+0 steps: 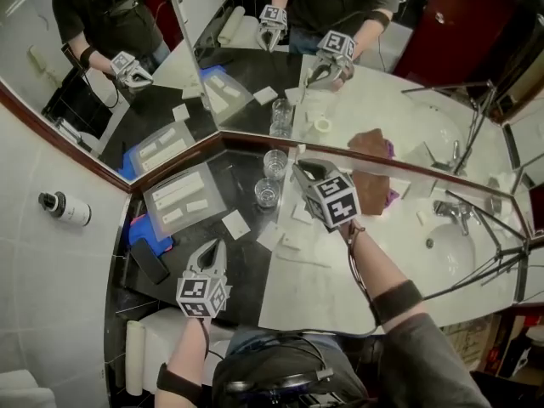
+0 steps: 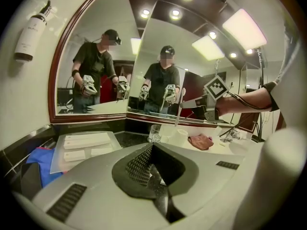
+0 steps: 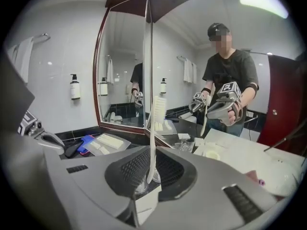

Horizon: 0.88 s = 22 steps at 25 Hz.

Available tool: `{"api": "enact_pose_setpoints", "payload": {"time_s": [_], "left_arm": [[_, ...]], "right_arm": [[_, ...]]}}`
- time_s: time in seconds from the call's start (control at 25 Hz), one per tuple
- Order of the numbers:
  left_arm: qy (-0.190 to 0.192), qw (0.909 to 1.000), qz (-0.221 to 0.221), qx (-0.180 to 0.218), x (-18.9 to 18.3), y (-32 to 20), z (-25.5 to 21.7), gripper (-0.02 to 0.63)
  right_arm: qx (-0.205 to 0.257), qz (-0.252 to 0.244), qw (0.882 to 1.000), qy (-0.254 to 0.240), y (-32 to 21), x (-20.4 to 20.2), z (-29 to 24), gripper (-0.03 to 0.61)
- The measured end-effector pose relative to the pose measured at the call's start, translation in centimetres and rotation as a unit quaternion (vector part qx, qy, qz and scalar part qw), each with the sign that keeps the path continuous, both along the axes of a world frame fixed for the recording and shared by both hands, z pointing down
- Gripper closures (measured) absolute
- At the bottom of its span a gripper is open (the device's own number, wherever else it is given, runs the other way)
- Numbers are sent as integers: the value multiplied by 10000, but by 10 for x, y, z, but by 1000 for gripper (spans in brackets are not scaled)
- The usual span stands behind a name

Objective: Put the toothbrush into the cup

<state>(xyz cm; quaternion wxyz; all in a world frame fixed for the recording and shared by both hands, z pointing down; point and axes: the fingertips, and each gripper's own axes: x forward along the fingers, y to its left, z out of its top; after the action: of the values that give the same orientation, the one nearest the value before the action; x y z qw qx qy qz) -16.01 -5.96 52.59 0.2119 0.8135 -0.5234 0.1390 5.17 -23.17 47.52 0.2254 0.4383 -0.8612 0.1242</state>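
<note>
Two clear glass cups [image 1: 274,163] [image 1: 267,193] stand on the dark counter at the mirror corner. My right gripper [image 1: 299,172] hovers just right of them, shut on a white toothbrush [image 3: 152,143] that stands upright between its jaws, bristle head on top. In the right gripper view a cup [image 3: 144,185] shows low beneath the jaws. The left gripper view shows the toothbrush [image 2: 179,114] hanging above and right of a cup [image 2: 154,133]. My left gripper [image 1: 218,246] is shut and empty, nearer the counter's front, left of the cups.
A frosted tray [image 1: 178,195] with white boxes lies left of the cups, with a blue cloth [image 1: 149,228] and a black object [image 1: 150,262] beside it. Small white boxes [image 1: 235,223] are scattered on the counter. A brown cloth [image 1: 370,181], the faucet [image 1: 455,213] and the sink [image 1: 450,253] lie to the right. Angled mirrors stand behind.
</note>
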Motion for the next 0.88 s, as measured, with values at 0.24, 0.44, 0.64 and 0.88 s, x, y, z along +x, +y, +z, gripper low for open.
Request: {"api": "enact_pose_setpoints", "payload": {"time_s": [0.24,0.44,0.64,0.88], "left_arm": [[-62,9997,202,84,17,4,-10,612],[-140,9994,312,96,24,12,-15,612],[-190,9991,367,99,29,15,-18,612],[-180,9991,386,85,35,22,-19,612]], "right_arm": [[-311,469,9971,-504,48,41,9,520],[-528,715,9945,-548,95,75,26,520],[-694,853,9935,-300,127,108,47,520],[-911,578,9940,165,167,109,57,520]]}}
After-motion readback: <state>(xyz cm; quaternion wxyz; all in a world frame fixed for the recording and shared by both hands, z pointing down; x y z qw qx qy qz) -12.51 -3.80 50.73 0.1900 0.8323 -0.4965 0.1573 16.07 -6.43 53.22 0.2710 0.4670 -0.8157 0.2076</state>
